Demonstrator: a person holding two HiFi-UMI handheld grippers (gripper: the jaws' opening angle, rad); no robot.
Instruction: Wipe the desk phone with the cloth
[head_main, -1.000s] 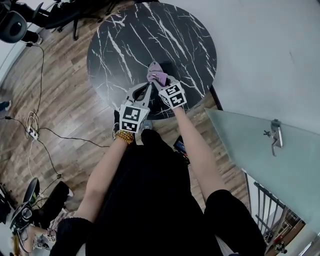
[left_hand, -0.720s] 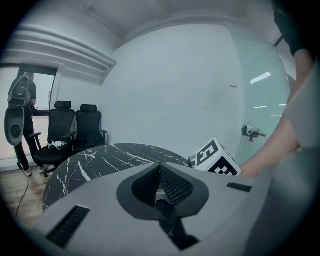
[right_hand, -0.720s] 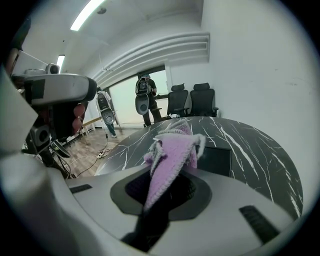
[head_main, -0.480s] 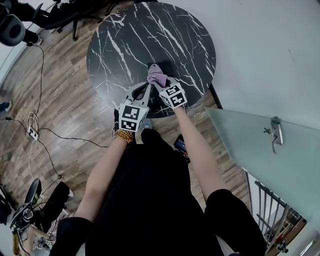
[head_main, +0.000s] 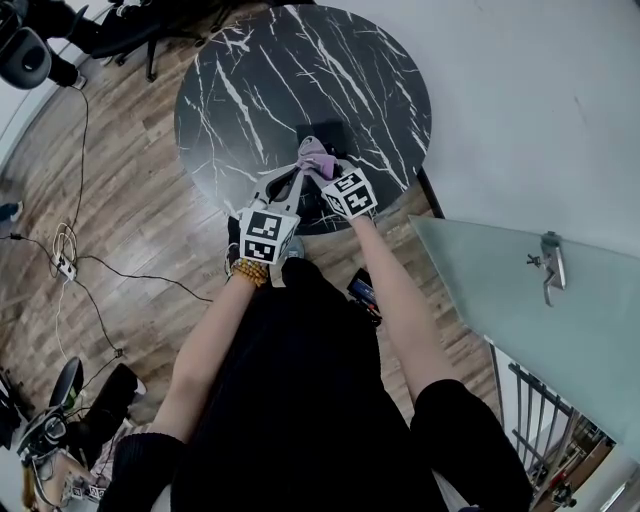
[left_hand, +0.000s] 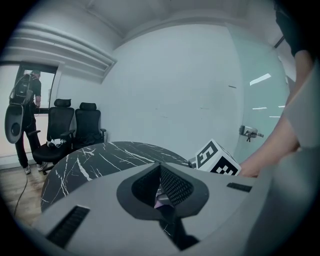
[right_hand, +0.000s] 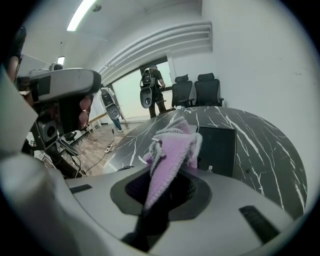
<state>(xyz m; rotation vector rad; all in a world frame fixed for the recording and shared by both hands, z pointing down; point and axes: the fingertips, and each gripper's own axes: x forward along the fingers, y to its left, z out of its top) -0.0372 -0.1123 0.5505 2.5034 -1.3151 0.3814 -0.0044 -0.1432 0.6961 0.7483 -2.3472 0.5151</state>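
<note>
Between right hand-held gripper (right_hand: 161, 196) jaws, cloth (right_hand: 175, 150), desk phone (right_hand: 217, 150) beyond

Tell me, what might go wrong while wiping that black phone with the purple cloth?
The right gripper pinches the cloth by one bunched end, so it might pull free under pressure. The phone lies on the smooth marble table, so a firm wipe could slide it.

Left tongs (left_hand: 161, 194), jaws together, over black marble table (left_hand: 100, 156), marker cube (left_hand: 216, 160) at right.
</note>
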